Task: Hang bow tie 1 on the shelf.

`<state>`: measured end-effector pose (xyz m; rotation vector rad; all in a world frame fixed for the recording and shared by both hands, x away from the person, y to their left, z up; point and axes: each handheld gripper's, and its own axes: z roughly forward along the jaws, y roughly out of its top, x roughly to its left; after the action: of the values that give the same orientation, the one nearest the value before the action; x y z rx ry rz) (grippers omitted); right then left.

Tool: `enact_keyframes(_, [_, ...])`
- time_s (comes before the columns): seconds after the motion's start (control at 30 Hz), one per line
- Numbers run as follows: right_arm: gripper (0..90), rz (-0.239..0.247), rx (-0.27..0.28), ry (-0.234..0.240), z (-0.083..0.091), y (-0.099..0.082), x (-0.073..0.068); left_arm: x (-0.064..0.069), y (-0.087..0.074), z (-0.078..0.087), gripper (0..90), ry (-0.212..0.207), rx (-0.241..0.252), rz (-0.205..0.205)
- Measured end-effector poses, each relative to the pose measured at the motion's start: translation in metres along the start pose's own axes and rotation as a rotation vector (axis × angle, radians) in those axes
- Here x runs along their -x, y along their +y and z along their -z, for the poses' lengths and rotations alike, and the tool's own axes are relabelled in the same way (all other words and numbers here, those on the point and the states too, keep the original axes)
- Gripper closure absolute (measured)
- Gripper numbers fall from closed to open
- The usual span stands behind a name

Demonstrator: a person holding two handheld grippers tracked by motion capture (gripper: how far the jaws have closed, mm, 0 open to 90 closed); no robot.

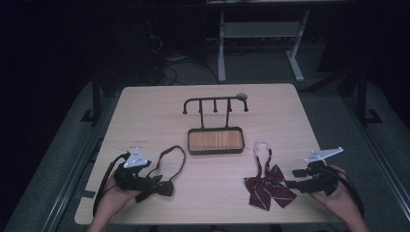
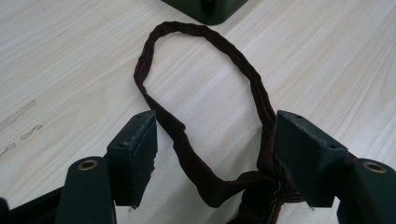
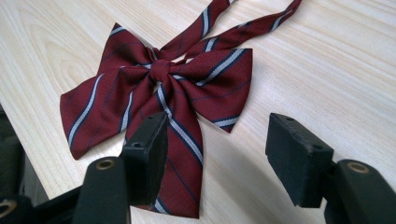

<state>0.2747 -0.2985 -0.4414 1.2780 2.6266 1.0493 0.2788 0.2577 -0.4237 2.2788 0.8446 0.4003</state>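
A dark maroon bow tie (image 1: 159,187) lies at the table's front left, its thin neck loop (image 2: 205,93) stretching toward the stand. My left gripper (image 1: 147,182) is over its bow end, open, and the loop's base and knot (image 2: 261,196) sit between the jaws. A striped red bow tie (image 1: 267,188) with grey stripes lies at the front right, and its strap runs to a pale loop (image 1: 261,146). My right gripper (image 1: 291,179) hovers just right of it, open; one jaw overlaps a hanging tail (image 3: 184,163), with bare table between the jaws.
A black hanger stand (image 1: 215,104) with several pegs rises from a wood-lined tray (image 1: 215,141) at the table's middle. A small round object (image 1: 241,96) lies behind it. The table's front edge (image 1: 203,223) is close to both hands.
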Motion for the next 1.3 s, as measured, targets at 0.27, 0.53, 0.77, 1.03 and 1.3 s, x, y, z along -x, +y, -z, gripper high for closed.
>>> enact_keyframes(0.27, [38.8, 0.021, -0.009, 0.005, -0.002, 0.006, -0.005, 0.002, 0.001, -0.002, 31.5, -0.014, 0.004, 0.007])
enact_keyframes(0.53, [39.4, 0.077, -0.021, 0.003, -0.001, 0.024, -0.017, 0.004, 0.001, 0.001, 31.3, -0.013, 0.021, 0.005])
enact_keyframes(0.77, [39.5, 0.099, -0.039, 0.001, -0.004, 0.039, -0.021, 0.003, 0.001, 0.000, 30.9, -0.013, 0.017, 0.009])
enact_keyframes(1.03, [43.2, 0.141, -0.090, -0.030, -0.012, 0.063, -0.025, 0.000, 0.000, 0.002, 30.9, -0.006, 0.017, 0.006])
enact_keyframes(1.3, [46.5, 0.135, -0.125, -0.030, -0.020, 0.084, -0.023, -0.001, 0.000, 0.003, 31.0, 0.005, 0.020, -0.002])
